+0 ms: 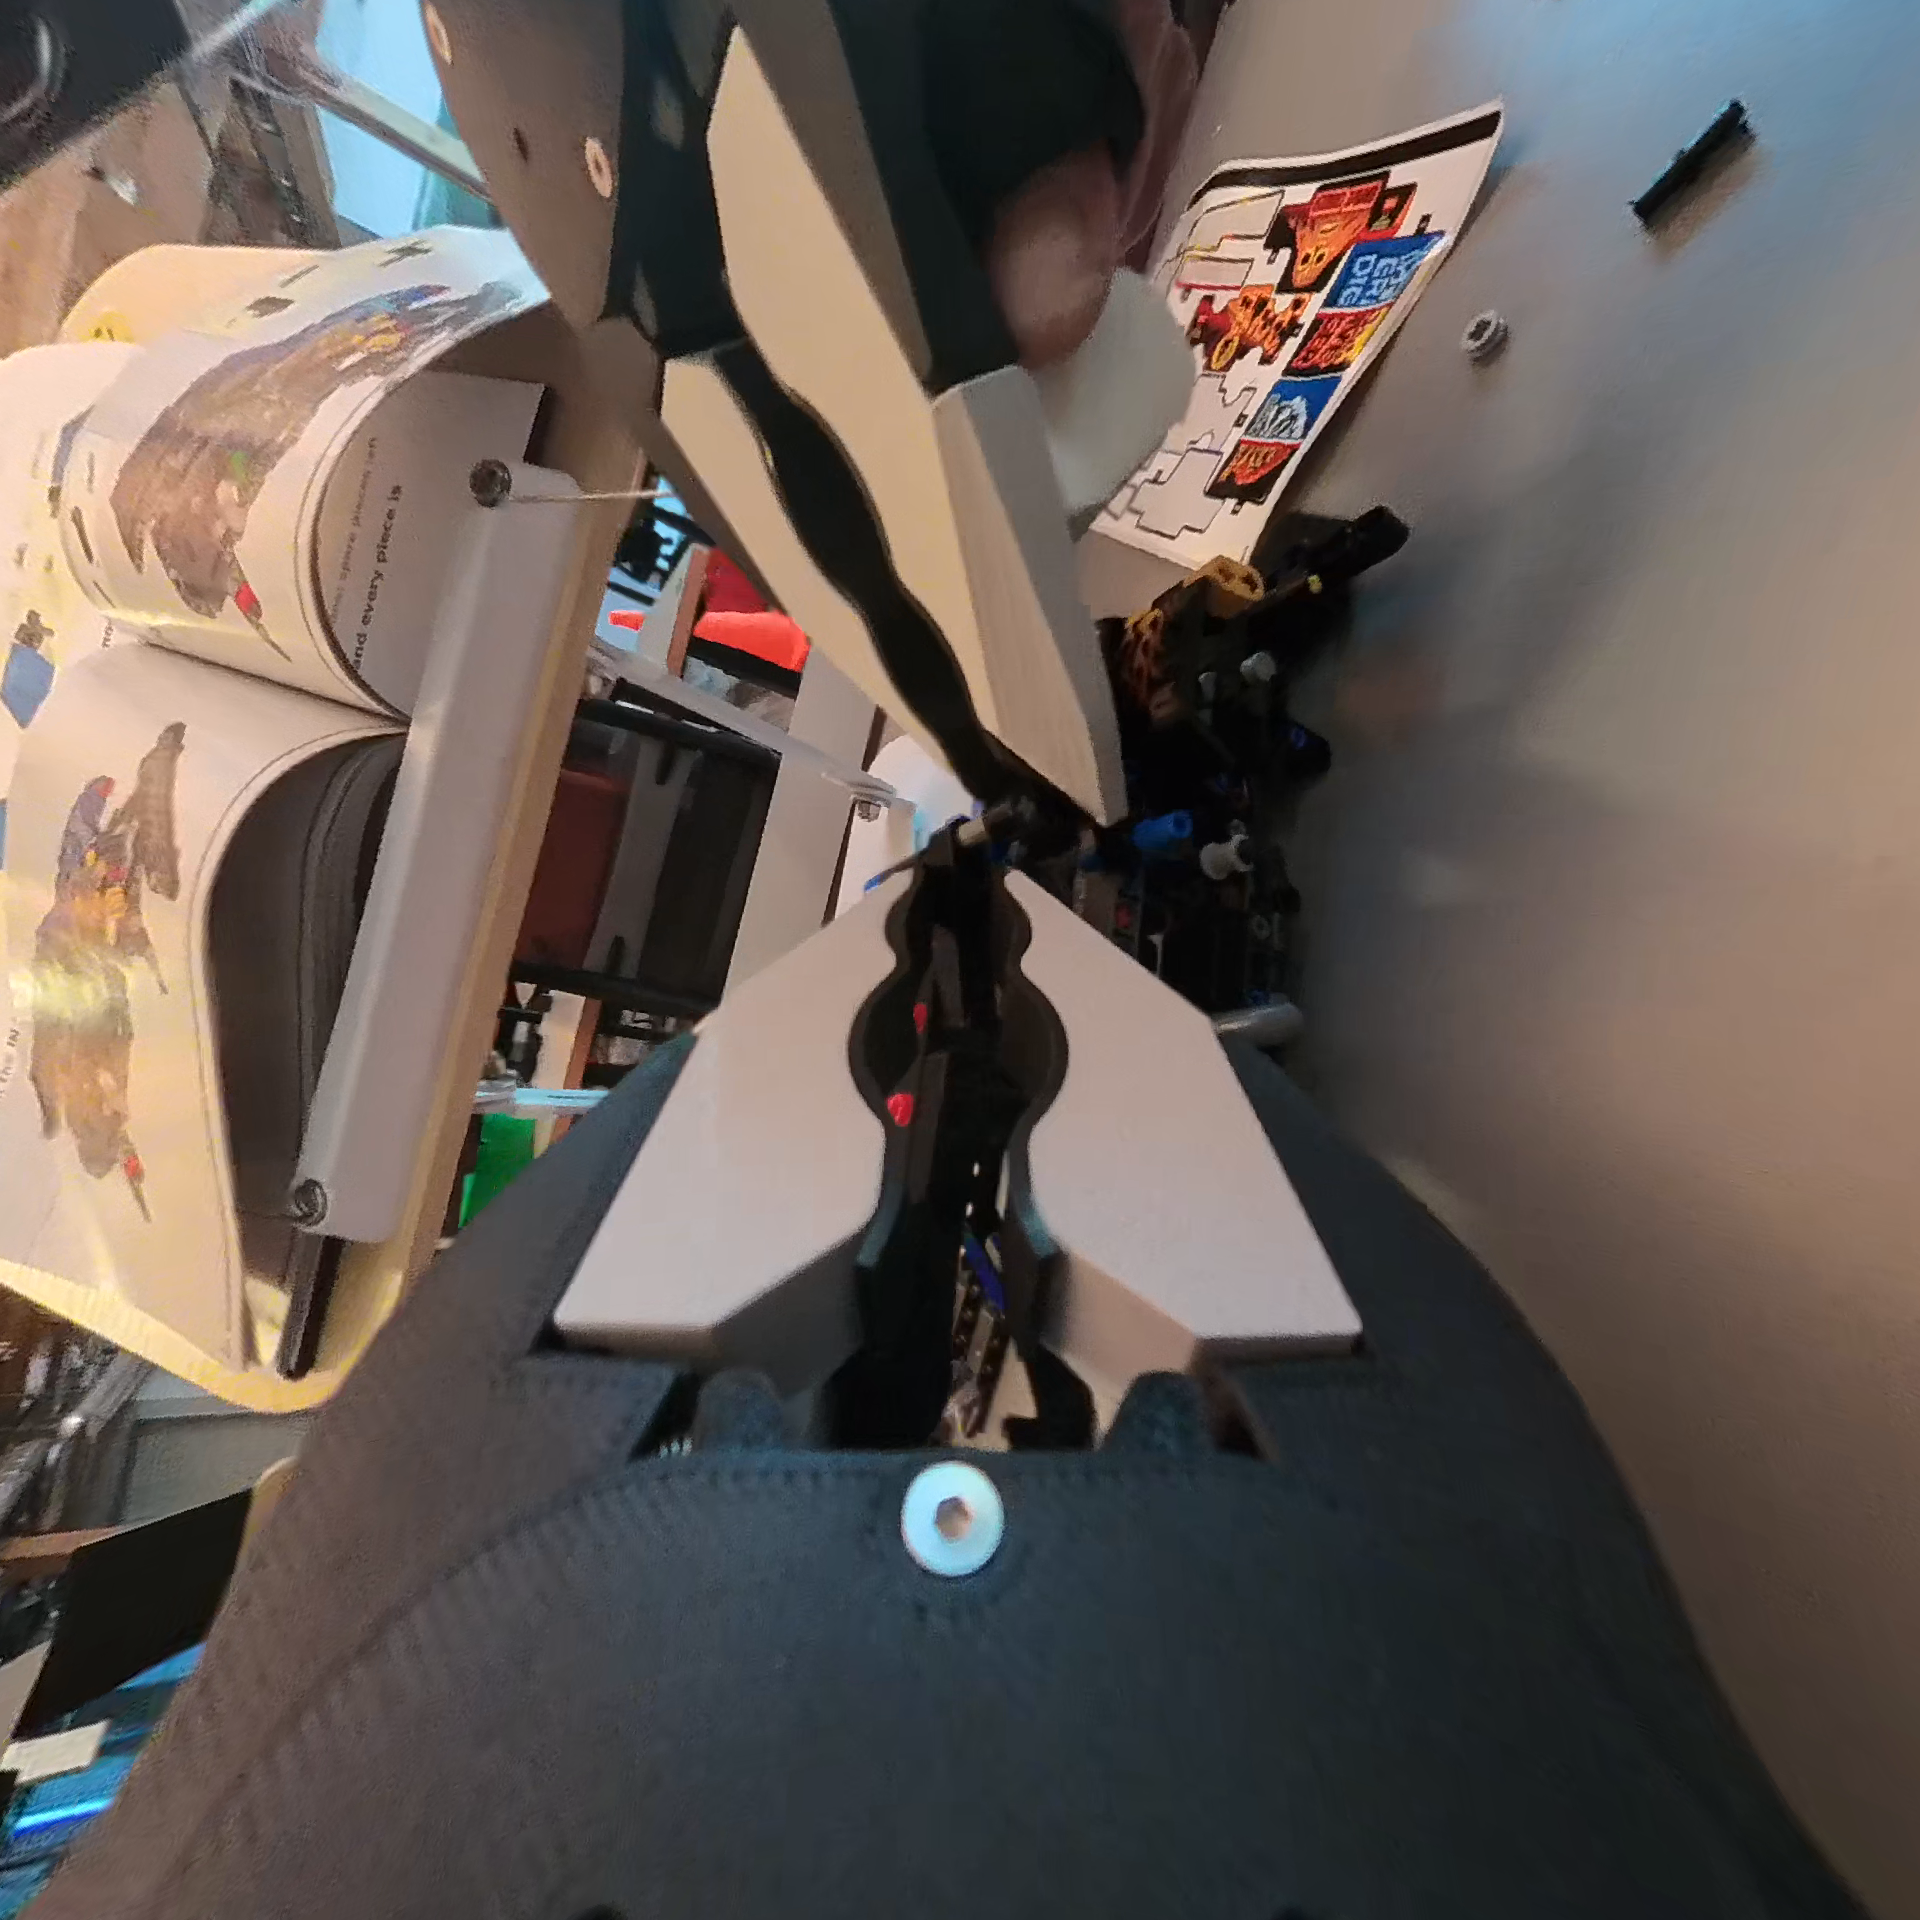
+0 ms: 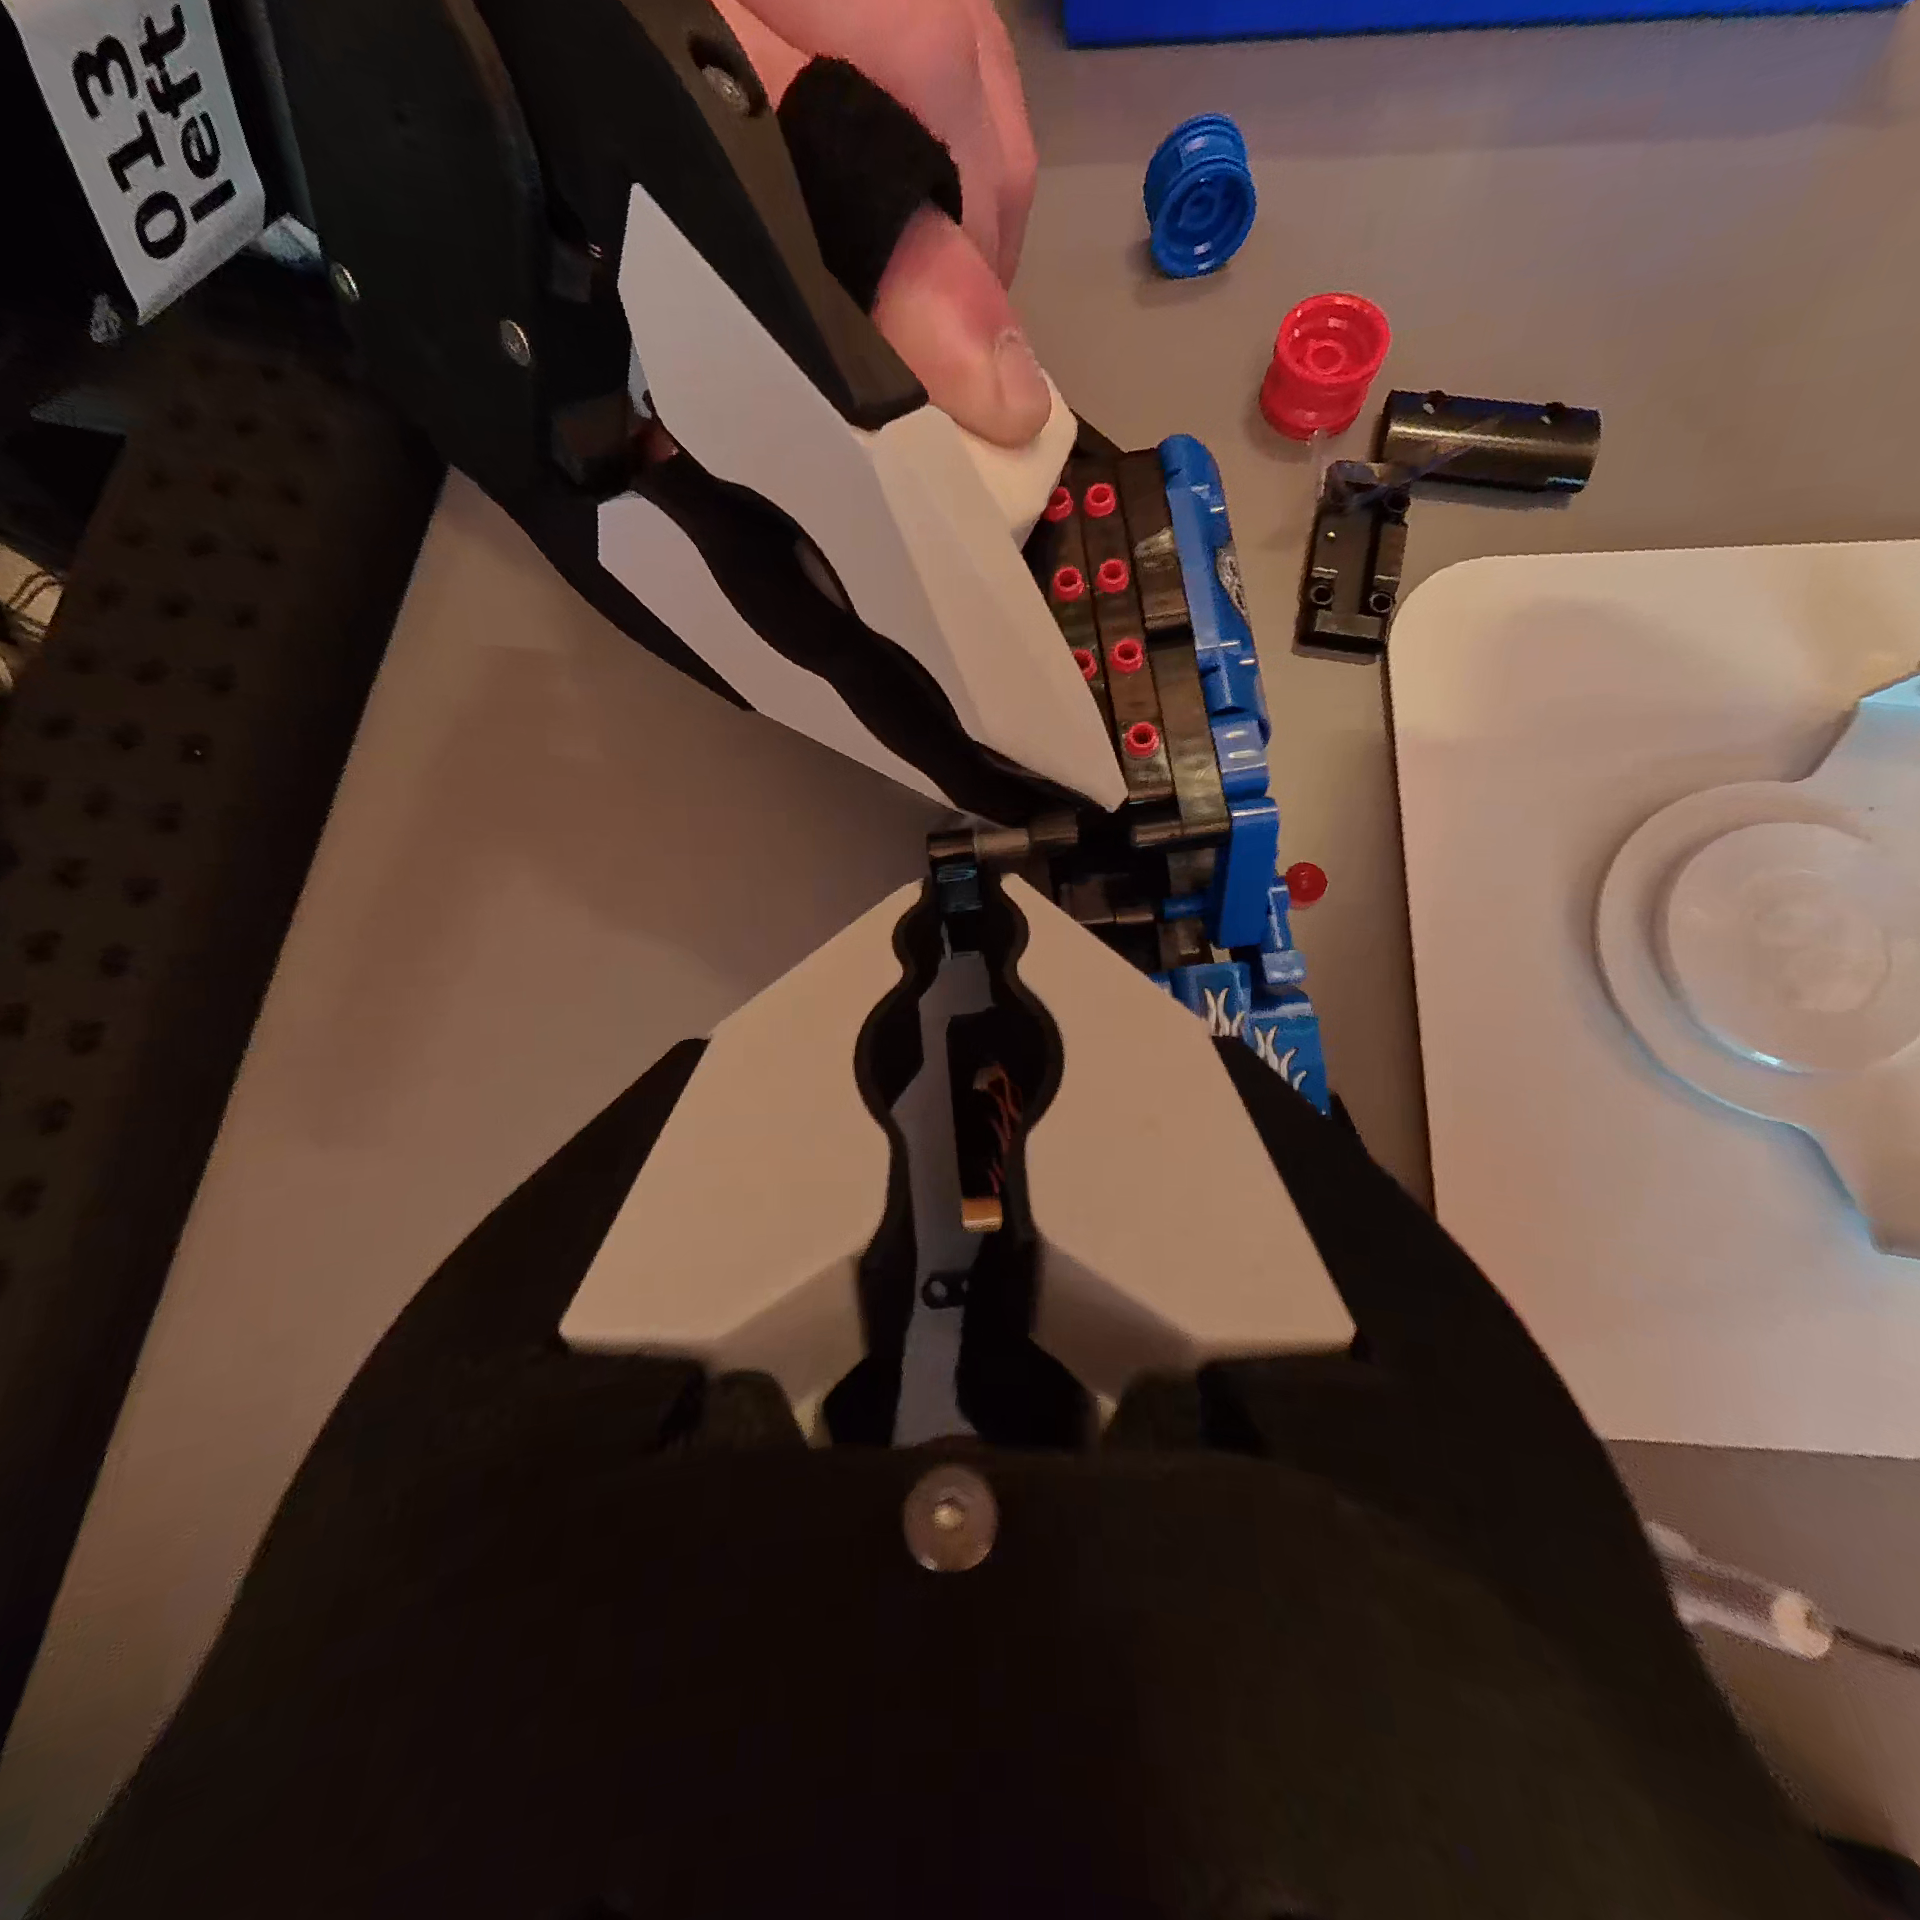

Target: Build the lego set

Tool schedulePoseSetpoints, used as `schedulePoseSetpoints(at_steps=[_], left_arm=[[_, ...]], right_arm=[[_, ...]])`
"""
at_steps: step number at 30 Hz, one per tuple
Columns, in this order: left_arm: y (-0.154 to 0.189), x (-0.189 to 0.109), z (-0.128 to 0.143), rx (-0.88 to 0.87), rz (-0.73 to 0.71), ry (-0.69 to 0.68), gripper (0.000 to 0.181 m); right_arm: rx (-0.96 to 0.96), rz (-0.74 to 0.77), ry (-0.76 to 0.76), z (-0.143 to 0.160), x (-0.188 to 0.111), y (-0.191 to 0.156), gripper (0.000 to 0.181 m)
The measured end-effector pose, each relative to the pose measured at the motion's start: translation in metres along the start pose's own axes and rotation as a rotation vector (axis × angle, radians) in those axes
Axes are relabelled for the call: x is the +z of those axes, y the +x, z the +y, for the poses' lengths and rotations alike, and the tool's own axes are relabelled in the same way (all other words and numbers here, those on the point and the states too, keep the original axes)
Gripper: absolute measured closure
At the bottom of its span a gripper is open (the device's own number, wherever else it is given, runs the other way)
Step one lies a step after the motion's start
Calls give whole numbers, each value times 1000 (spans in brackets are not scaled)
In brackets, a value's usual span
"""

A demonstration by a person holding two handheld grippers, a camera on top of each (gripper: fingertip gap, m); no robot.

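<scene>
In the right wrist view my left gripper (image 2: pixel 1101 800) comes in from the upper left, shut on a black and blue lego model (image 2: pixel 1195 644) with red pins. My right gripper (image 2: pixel 961 899) is shut on a small black axle piece (image 2: pixel 987 842) that sticks out of the model's near end. The two grippers' tips almost touch. In the left wrist view the black model (image 1: pixel 935 1049) sits between my left gripper's (image 1: pixel 961 883) shut fingers. My right gripper (image 1: pixel 1081 810) reaches down from above to the axle piece (image 1: pixel 992 821).
A blue wheel hub (image 2: pixel 1200 197), a red wheel hub (image 2: pixel 1325 364) and two black parts (image 2: pixel 1486 442) lie on the grey table beyond the model. A white tray (image 2: pixel 1558 1299) is at the right. An instruction booklet (image 1: pixel 208 623), a sticker sheet (image 1: pixel 1309 332) and more black parts (image 1: pixel 1226 727) are around.
</scene>
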State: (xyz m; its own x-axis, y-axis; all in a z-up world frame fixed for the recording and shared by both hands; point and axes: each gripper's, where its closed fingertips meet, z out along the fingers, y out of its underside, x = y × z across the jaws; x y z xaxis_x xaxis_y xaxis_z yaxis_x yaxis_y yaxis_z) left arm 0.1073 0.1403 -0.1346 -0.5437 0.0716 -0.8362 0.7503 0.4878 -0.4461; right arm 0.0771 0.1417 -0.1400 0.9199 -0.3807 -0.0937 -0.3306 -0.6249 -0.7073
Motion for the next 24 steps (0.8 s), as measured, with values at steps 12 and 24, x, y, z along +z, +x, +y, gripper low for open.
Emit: schedulePoseSetpoints(at_steps=[12,24], left_arm=[[0,3,-5,2,-16,1,173],[1,7,-17,0,-25,-3,175]], right_arm=[[30,156,102,-8,-9,10,154],[-4,157,88,-9,-7,10,161]])
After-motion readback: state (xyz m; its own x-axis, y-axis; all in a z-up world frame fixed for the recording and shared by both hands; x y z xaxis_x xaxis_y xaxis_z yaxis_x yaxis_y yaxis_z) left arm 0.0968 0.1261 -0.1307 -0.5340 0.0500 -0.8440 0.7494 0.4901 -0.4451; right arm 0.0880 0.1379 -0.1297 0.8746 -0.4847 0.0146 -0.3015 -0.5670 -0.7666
